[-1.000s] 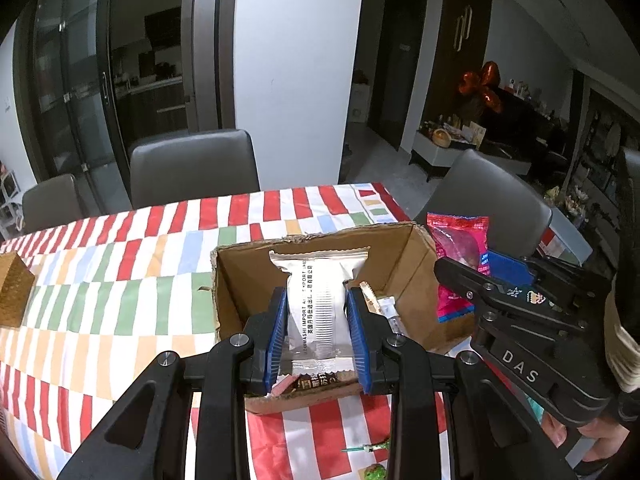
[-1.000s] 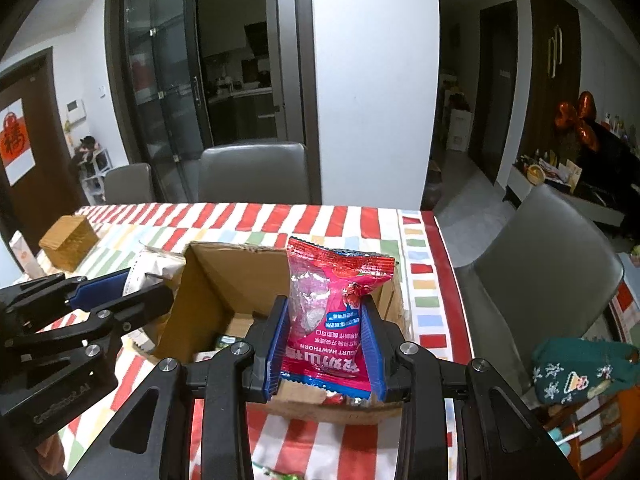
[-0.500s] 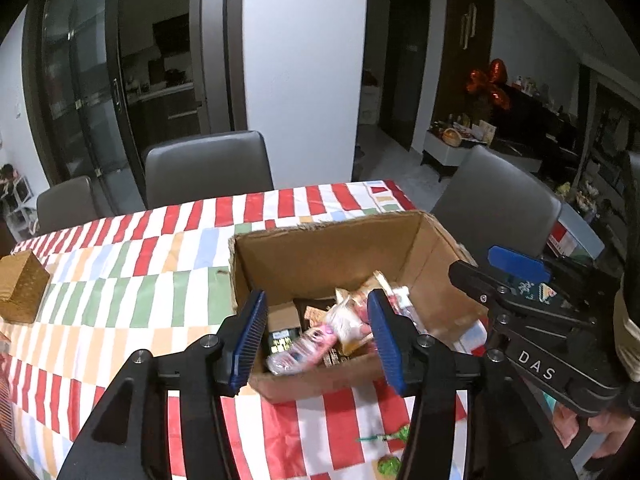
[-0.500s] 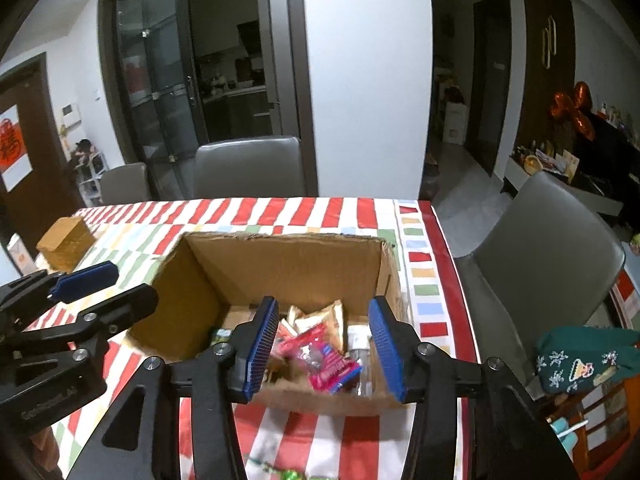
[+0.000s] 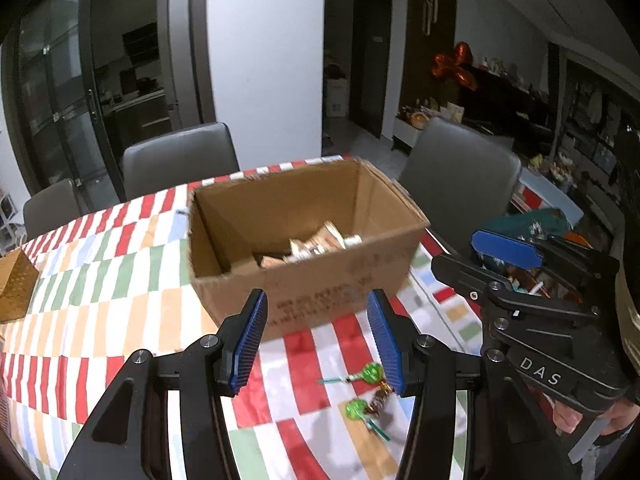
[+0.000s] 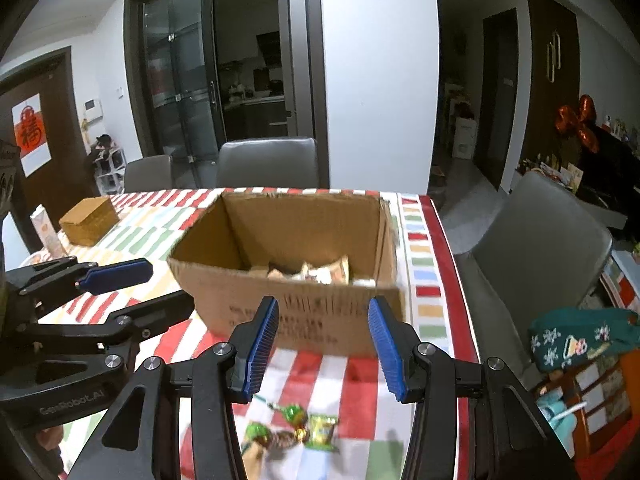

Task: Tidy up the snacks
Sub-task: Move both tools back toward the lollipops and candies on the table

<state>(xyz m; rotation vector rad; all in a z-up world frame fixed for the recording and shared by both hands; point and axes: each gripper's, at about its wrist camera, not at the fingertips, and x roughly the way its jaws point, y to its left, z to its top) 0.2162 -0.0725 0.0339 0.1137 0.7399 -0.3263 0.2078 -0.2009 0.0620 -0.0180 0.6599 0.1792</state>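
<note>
An open cardboard box [image 5: 316, 280] stands on the striped tablecloth, with several snack packets [image 5: 316, 246] inside; it also shows in the right wrist view [image 6: 296, 300]. My left gripper [image 5: 318, 340] is open and empty, just in front of the box's near wall. My right gripper [image 6: 324, 344] is open and empty, also before the box. Green lollipops [image 5: 366, 372] and wrapped candies [image 6: 304, 430] lie on the cloth under the grippers.
A woven tan box [image 6: 90, 220] and a carton [image 6: 46, 232] sit at the table's far left. Grey chairs [image 5: 178, 160] stand behind and to the right [image 6: 536, 240] of the table. A green pouch [image 6: 580, 336] lies off the right edge.
Both grippers let go of their packets, the white one and the pink one, into the box, opened wide, and drew back and down toward the near side of the table.
</note>
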